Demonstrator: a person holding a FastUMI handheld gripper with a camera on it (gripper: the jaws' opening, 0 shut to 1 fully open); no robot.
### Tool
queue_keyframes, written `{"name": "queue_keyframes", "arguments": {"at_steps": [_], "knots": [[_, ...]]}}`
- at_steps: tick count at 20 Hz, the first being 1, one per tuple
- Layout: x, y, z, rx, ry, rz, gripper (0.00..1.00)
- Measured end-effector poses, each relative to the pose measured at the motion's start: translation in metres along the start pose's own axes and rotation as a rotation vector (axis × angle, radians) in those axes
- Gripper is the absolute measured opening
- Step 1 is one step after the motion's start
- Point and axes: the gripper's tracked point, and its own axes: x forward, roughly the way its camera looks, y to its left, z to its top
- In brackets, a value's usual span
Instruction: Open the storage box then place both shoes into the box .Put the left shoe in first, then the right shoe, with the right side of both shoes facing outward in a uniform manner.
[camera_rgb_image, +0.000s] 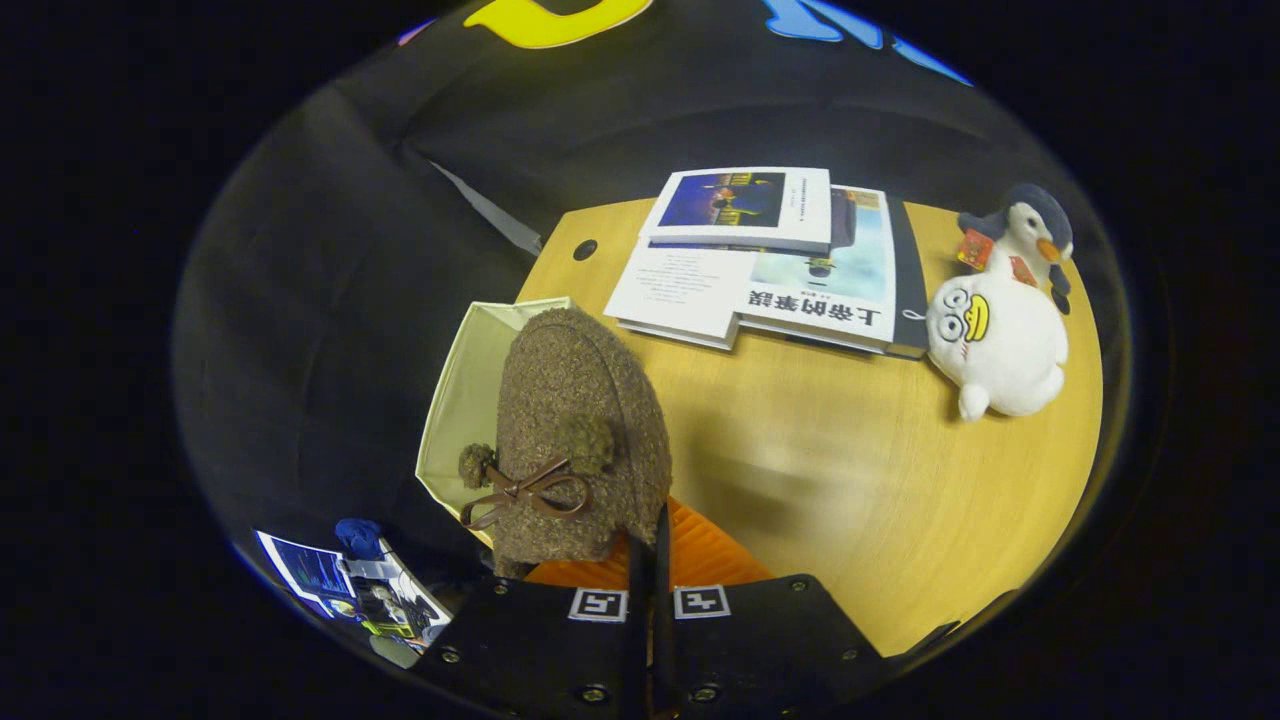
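A brown fuzzy shoe (585, 420) with a brown bow and two pom-poms hangs just ahead of my fingers, toe pointing away from me. My gripper (648, 560) is shut on the shoe's rim, the two fingers (662, 540) nearly together with the rim pinched between them. The shoe is held over the right edge of the open storage box (465, 400), whose cream inside shows to the shoe's left. An orange ribbed panel (705, 555) lies under the fingers, next to the box. The inside of the box behind the shoe is hidden.
The box stands at the left end of a round wooden table (850, 470). Beyond the shoe lies a stack of books (770, 260). A white plush duck (995, 345) and a penguin plush (1030, 235) lie at the far right. Printed papers (345, 585) lie low on the left, off the table.
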Motion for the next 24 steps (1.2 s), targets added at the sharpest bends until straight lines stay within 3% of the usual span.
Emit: {"name": "queue_keyframes", "arguments": {"at_steps": [11,24], "knots": [[0.053,0.124,0.043,-0.104,0.025,0.076,0.03],[0.115,0.159,0.046,-0.129,0.08,-0.01,0.03]]}}
